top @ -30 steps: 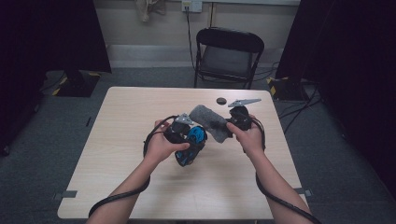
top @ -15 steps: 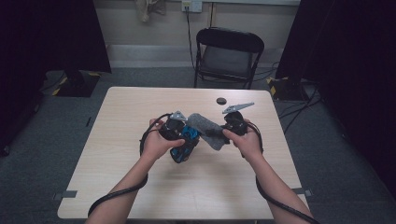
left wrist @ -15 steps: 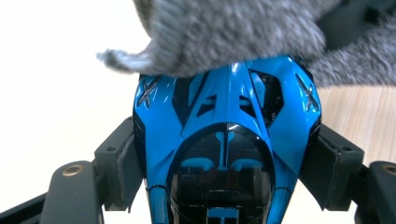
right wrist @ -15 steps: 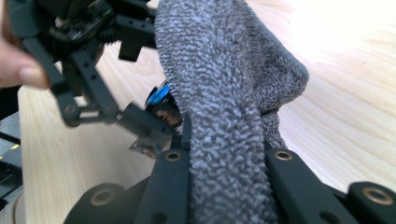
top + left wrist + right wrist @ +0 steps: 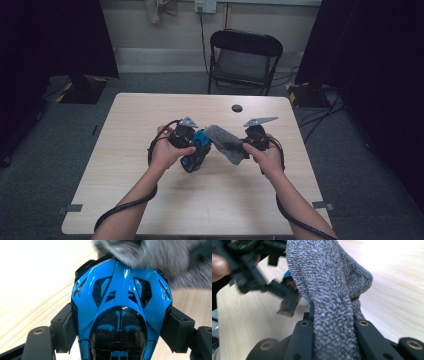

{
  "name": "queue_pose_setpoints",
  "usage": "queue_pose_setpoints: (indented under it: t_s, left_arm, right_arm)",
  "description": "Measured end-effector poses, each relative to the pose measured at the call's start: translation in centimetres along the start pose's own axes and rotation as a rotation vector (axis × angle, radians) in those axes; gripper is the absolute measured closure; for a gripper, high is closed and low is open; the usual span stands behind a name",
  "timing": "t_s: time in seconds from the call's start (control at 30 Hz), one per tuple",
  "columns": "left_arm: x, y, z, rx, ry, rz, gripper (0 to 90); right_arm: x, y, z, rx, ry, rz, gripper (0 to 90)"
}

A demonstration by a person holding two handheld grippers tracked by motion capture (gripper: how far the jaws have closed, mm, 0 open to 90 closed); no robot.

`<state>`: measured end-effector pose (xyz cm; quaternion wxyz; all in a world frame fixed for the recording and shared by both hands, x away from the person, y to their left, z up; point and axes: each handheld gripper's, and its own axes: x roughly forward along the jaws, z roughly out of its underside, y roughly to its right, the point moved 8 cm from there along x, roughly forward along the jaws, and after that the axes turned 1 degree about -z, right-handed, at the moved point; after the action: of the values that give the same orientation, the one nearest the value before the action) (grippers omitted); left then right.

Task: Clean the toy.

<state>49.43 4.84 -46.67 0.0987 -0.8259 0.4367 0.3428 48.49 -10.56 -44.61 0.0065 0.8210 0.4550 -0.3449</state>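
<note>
Now the left gripper (image 5: pixel 192 142) has its fingers (image 5: pixel 65 327) clamped on a blue toy car (image 5: pixel 120 312) above the bench (image 5: pixel 150 115) centre, while the right gripper (image 5: pixel 245 145), fingers clenched, presses a grey cloth (image 5: pixel 332 297) against the car's front.

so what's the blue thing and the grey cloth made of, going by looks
Blue toy car: seemingly hard moulded plastic with a glossy finish; light glints off its smooth blue and black panels.
Grey cloth: looks like soft terry or microfibre; matte, with a looped nubbly pile, and it folds limply.

Cloth (image 5: pixel 226 143) right of toy car (image 5: pixel 196 155)
</note>
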Motion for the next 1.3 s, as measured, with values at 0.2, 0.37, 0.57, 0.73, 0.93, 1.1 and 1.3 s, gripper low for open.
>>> queue_pose_setpoints:
  t_s: [0.2, 0.37, 0.57, 0.73, 0.93, 1.1, 1.3]
  left_arm:
    - [0.0, 1.9, -0.2, 0.031, 0.002, 0.041, 24.7]
    - [0.3, 3.1, -0.7, 0.047, 0.013, 0.071, 24.7]
    - [0.6, 1.7, -0.3, 0.025, -0.009, 0.031, 24.6]
    - [0.5, 0.5, 0.0, -0.005, -0.002, 0.006, 24.7]
    - [0.3, -0.6, 0.1, -0.024, -0.007, -0.016, 24.6]
    - [0.1, -1.3, 0.3, -0.042, -0.001, -0.032, 24.6]
    - [-0.1, -0.7, 0.6, -0.029, -0.005, -0.009, 24.6]
  right_arm:
    - [-0.6, 1.6, -1.4, 0.031, 0.037, 0.065, 77.5]
    - [0.5, 0.8, -2.1, 0.004, 0.013, 0.051, 77.5]
    - [1.3, -0.8, -2.1, -0.034, 0.004, 0.005, 77.5]
    - [1.1, -1.1, -2.0, -0.042, -0.002, -0.014, 77.4]
    - [1.0, -1.7, -1.3, -0.061, 0.000, -0.034, 77.4]
    - [1.0, -2.0, -0.5, -0.069, -0.013, -0.047, 77.4]
    - [0.6, -1.2, 0.0, -0.047, -0.004, -0.027, 77.4]
